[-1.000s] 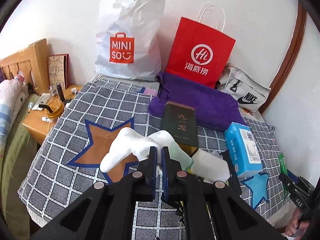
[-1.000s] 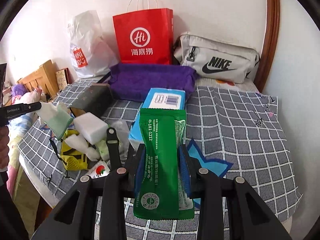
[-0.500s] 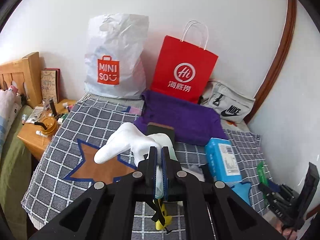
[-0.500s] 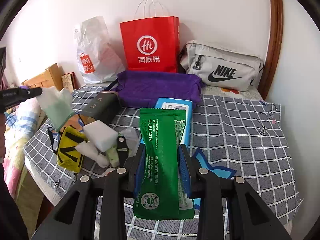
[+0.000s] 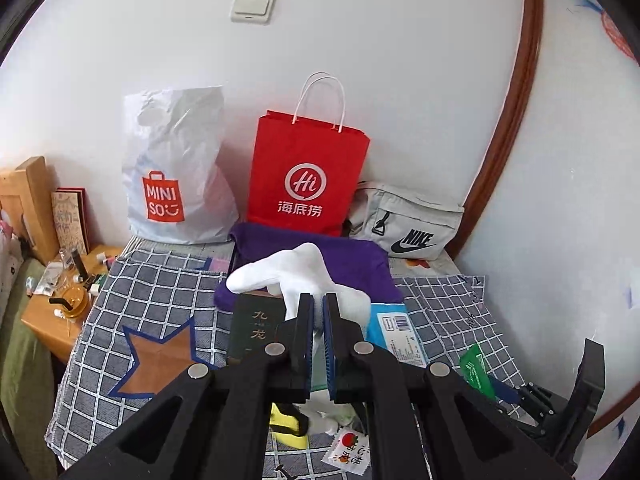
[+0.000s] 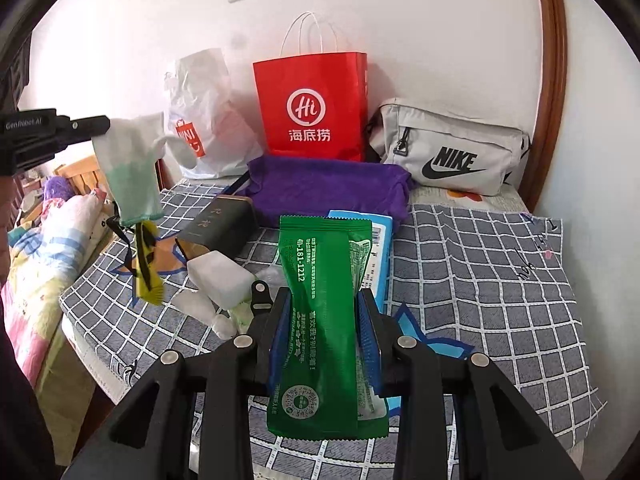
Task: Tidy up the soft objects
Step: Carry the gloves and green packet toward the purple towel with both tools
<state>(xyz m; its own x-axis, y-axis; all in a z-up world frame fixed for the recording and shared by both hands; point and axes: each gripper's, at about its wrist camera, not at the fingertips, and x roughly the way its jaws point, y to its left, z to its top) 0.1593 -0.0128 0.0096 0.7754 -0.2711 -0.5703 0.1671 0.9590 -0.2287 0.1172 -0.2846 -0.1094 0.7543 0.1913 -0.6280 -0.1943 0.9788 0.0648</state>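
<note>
My left gripper is shut on a white and green glove and holds it high above the bed; the glove hangs from it at the left of the right wrist view, with a yellow and black strap dangling below. My right gripper is shut on a green wet-wipe pack, held above the checked blanket. A folded purple towel lies at the back. A white sponge block and small white bundles lie near the front.
A red paper bag, a white Miniso bag and a grey Nike pouch stand against the wall. A dark green book and a blue tissue pack lie on the bed. A cluttered wooden nightstand stands left.
My left gripper has risen with the glove, lifting the yellow strap off the bed. The right gripper has lifted slightly with the green pack.
</note>
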